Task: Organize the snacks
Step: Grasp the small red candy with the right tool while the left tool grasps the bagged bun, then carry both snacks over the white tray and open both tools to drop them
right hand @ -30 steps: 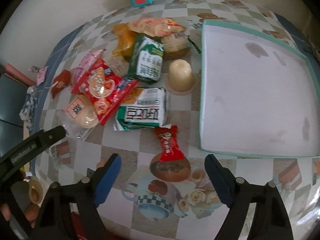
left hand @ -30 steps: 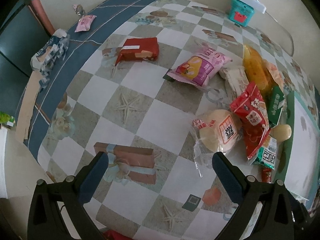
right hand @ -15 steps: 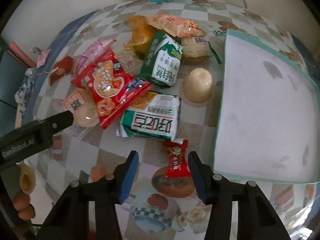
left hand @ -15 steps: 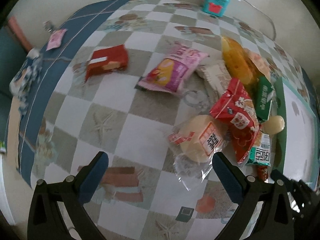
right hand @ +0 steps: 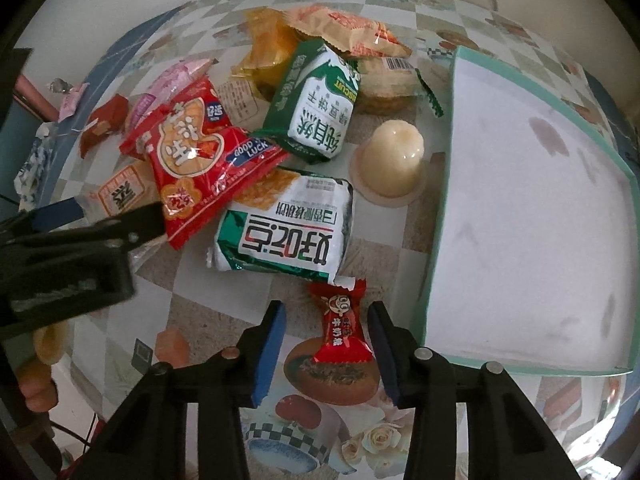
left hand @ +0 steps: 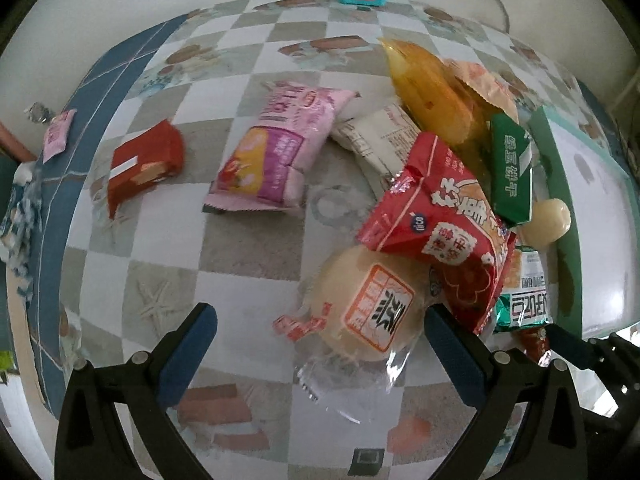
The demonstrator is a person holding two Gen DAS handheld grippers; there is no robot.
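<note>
our right gripper is closing around the red candy, pads not touching yet. left gripper open over the bun. next: pinch, lift into the tray.

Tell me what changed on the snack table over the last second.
The right gripper came down over the small red candy, and its jaws are closing with the candy between them, pads not yet pressing. The left gripper slid toward the pile, wide open, and now straddles the round bun in clear wrap. The snacks and the empty green-rimmed tray stayed where they were.
</note>
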